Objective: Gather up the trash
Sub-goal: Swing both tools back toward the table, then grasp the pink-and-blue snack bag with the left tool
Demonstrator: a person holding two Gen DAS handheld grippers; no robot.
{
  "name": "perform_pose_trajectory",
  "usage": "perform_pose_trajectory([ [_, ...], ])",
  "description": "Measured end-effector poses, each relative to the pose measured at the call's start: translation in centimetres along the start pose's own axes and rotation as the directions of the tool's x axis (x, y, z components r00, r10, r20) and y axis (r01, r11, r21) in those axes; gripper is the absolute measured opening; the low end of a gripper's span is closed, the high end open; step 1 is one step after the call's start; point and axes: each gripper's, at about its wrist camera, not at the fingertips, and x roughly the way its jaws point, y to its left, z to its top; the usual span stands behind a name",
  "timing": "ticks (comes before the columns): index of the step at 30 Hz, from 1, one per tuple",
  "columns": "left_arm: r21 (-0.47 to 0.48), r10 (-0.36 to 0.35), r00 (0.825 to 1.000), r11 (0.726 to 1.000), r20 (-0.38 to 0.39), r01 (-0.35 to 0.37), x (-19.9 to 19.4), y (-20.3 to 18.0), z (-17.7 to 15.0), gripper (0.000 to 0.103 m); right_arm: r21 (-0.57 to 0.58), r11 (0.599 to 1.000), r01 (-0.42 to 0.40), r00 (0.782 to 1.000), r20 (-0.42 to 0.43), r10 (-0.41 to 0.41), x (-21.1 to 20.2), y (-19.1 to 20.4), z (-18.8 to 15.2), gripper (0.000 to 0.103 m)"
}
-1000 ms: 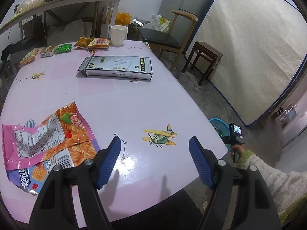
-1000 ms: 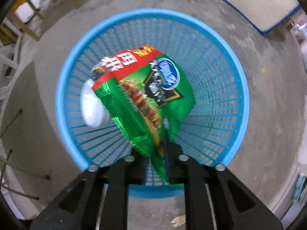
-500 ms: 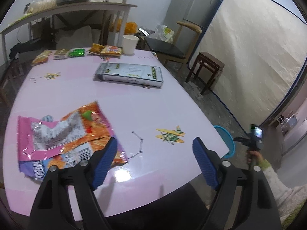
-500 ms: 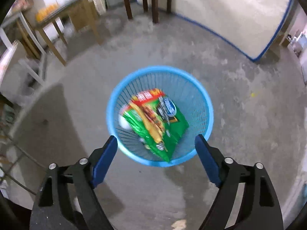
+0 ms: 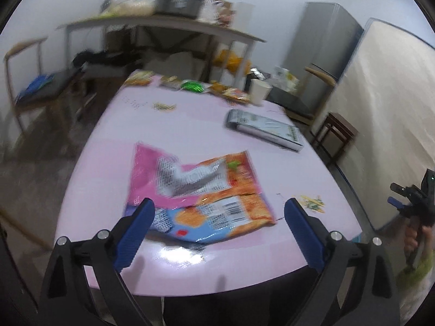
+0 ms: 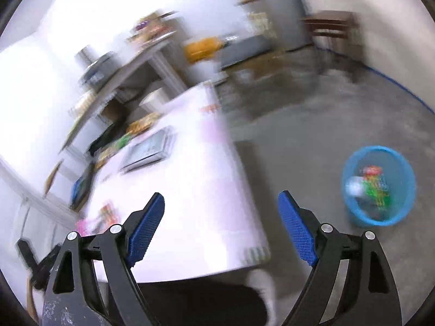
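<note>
The step in hand looks like the pickup of the next piece of trash. The left tool [image 5: 218, 212] hangs just above the near edge of the pink counter [image 5: 190, 130], its blue pads spread wide and opening further, with nothing pinched; the large torn snack wrapper [image 5: 201, 190] lies flat on the counter just beyond and between the pads. The right tool [image 6: 218, 220] is also spread and empty, poised over the near corner of the counter. Well to the right of the counter, on the floor, stands the blue basket [image 6: 350, 212] with one green wrapper [image 6: 376, 186] and something white already inside.

Next, I judge, the left tool has to come down over the near edge of the large wrapper and close on it; the thin, flat film may slide or fold, so a low, shallow bite at an edge seems wise.

Count, taking the counter as reference: one large wrapper near its front, one flat grey box [image 5: 265, 130] past its middle, one white cup [image 5: 259, 91] at the far edge, and about five small packets [image 5: 191, 85] in a row beside the cup, though blur makes that number uncertain.
</note>
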Motion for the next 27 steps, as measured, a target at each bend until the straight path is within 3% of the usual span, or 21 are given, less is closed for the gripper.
perform_pose_trajectory([
  [3,-0.042,-0.027,0.999,0.999,-0.019,0.027,-0.3,1.7,-1.0,0.094,-0.089,0.987,-0.135,0.988,-0.093,0.127,4.2,6.8,0.2,0.081],
  [6,-0.041,-0.042,0.999,0.998,-0.024,0.041,-0.7,2.4,-1.9,0.094,-0.147,0.968,-0.205,0.961,-0.215,0.171,9.4,12.5,0.6,0.081],
  [12,-0.062,-0.042,0.999,0.997,-0.017,0.040,-1.1,3.9,-2.8,0.094,-0.236,0.937,-0.257,0.908,-0.391,0.150,18.4,21.6,0.3,0.074],
  [17,-0.088,-0.067,0.998,0.994,-0.022,0.064,-0.2,4.4,-2.8,0.094,-0.284,0.926,-0.249,0.885,-0.454,0.099,24.1,26.0,-0.2,0.069],
  [20,-0.088,-0.049,0.998,0.995,-0.026,0.047,0.8,4.6,-2.5,0.093,-0.274,0.926,-0.259,0.864,-0.494,0.096,25.5,26.6,-1.1,0.064],
  [24,-0.121,-0.055,0.997,0.991,-0.048,0.049,2.2,5.3,-2.4,0.085,-0.240,0.929,-0.282,0.828,-0.550,0.109,27.7,26.6,-1.8,0.055],
  [27,-0.132,-0.045,0.998,0.991,-0.046,0.039,2.8,5.8,-2.0,0.079,-0.228,0.928,-0.295,0.815,-0.567,0.119,27.6,26.5,-2.5,0.044],
])
